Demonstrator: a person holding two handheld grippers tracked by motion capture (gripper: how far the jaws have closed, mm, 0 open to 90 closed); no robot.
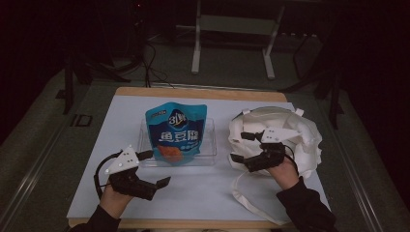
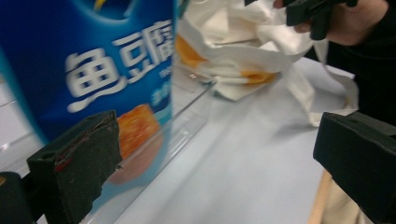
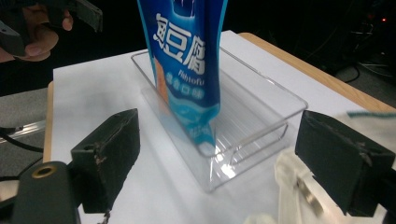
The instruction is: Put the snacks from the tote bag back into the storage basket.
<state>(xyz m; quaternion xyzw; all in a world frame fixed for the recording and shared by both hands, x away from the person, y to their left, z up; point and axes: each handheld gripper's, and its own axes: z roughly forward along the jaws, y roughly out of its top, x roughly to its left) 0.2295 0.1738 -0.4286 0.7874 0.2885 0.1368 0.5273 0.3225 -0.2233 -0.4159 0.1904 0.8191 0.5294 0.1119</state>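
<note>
Centrally on the white worktop (image 1: 203,193) stands a clear plastic tray (image 1: 211,145), its long sides running left to right, with a blue snack pouch (image 1: 176,131) upright inside it and leaning toward the tray's back wall. Bare worktop lies open along the whole near edge, between the tray and the person's two hands; the wooden rim of the worktop shows along the far edge and at the near corners. To the right of the tray, just beside it, a cream cloth bag (image 1: 290,126) lies crumpled, one strap looping toward the near edge. The left gripper (image 1: 153,168) hovers near the tray's front left corner, its fingers (image 2: 79,158) spread wide and holding nothing; in the left gripper view the pouch stands beyond the left-hand finger, apart from it. The right gripper (image 1: 244,146) is held over the bag's near left part, fingers (image 3: 109,154) likewise wide apart and empty; in the right gripper view the tray and pouch stand ahead between them, well clear. Whether the right gripper touches the cloth cannot be told. The pouch's top is cut off in both gripper views, and its small print is blurred.
</note>
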